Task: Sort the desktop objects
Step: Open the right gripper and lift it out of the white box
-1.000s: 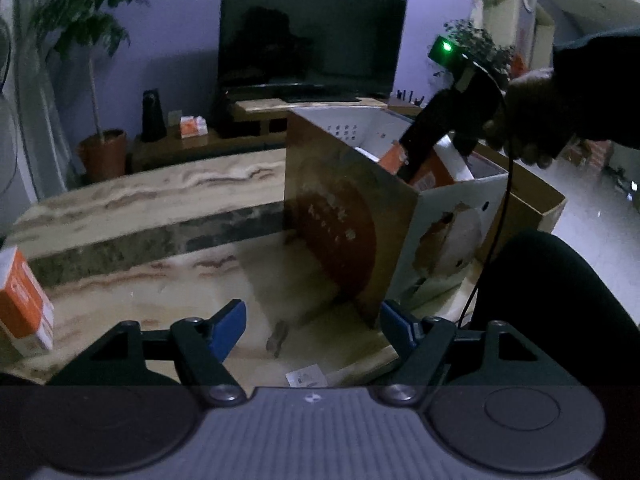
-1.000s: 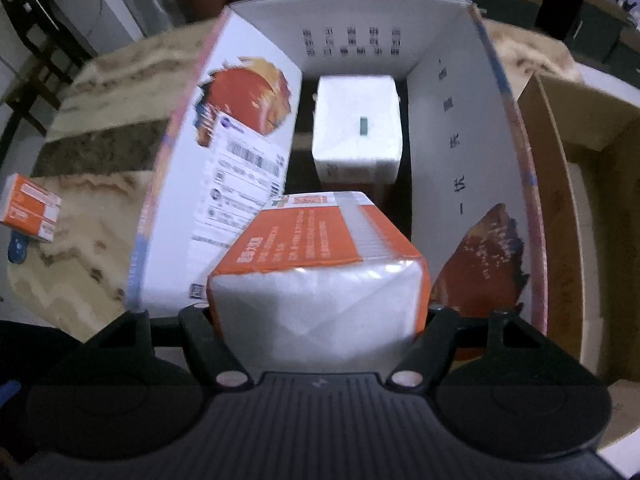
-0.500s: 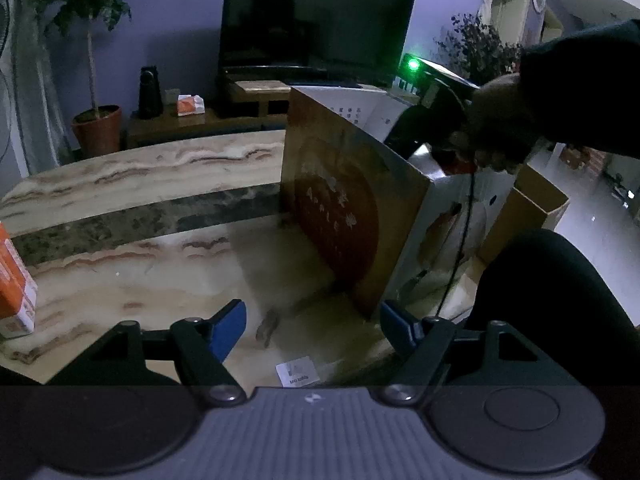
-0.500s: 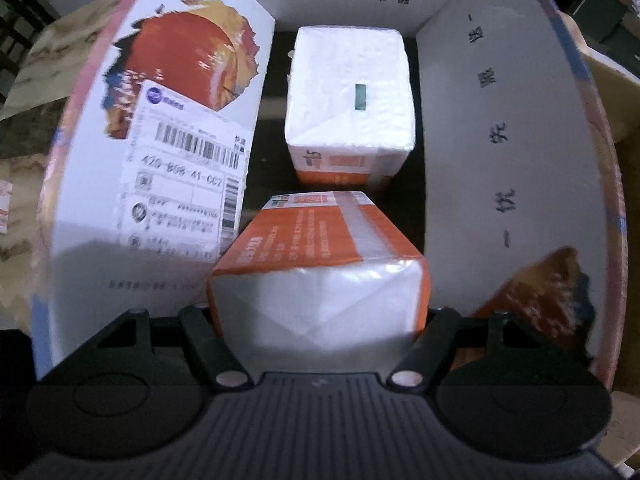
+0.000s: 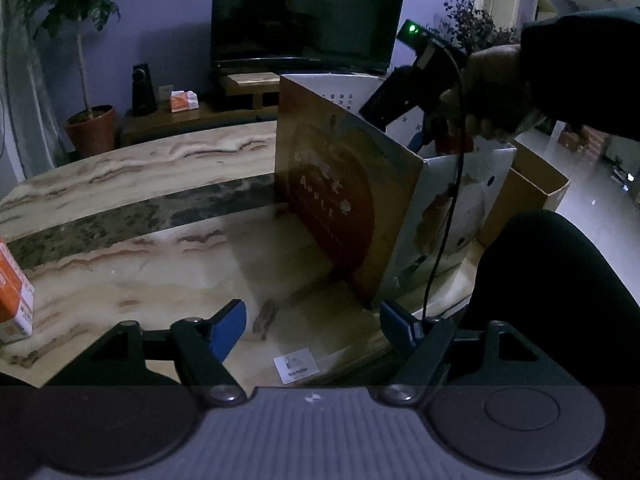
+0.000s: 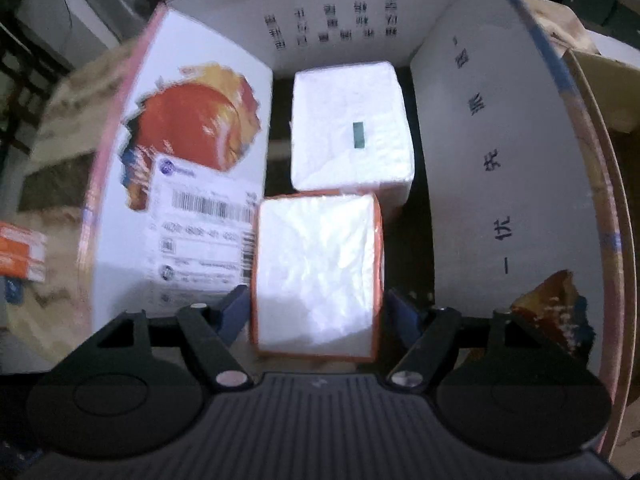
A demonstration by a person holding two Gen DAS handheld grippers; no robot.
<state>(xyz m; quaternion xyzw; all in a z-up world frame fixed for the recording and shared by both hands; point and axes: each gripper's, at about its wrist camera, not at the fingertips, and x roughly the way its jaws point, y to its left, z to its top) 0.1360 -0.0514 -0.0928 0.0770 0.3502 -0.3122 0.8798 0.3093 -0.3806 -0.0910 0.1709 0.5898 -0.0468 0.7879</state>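
From the left wrist view, the left gripper (image 5: 312, 322) hangs over the marbled table (image 5: 132, 280) with its blue-tipped jaws spread wide and nothing between them. A small white label (image 5: 297, 365) lies on the table just in front of it. To the right stands the open apple carton (image 5: 352, 200), and a person's right hand (image 5: 490, 92) holds the right gripper (image 5: 416, 142) tilted down into its top. At the far left edge an orange-and-white tissue pack (image 5: 14, 296) sits on the table, well apart from the carton. A dark television (image 5: 304, 20) and a potted plant (image 5: 86, 92) stand beyond

From the right wrist view, looking down into the carton, the right gripper's jaws are opening; an orange-edged tissue pack (image 6: 316, 272) sits between the fingers (image 6: 234, 312), with a thin gap showing on the right side. It lies on the carton floor, touching a second white tissue pack (image 6: 350, 128) behind it. The carton's white inner walls (image 6: 500, 160) rise all round. Outside, at the left, another orange pack (image 6: 22, 254) rests on the table
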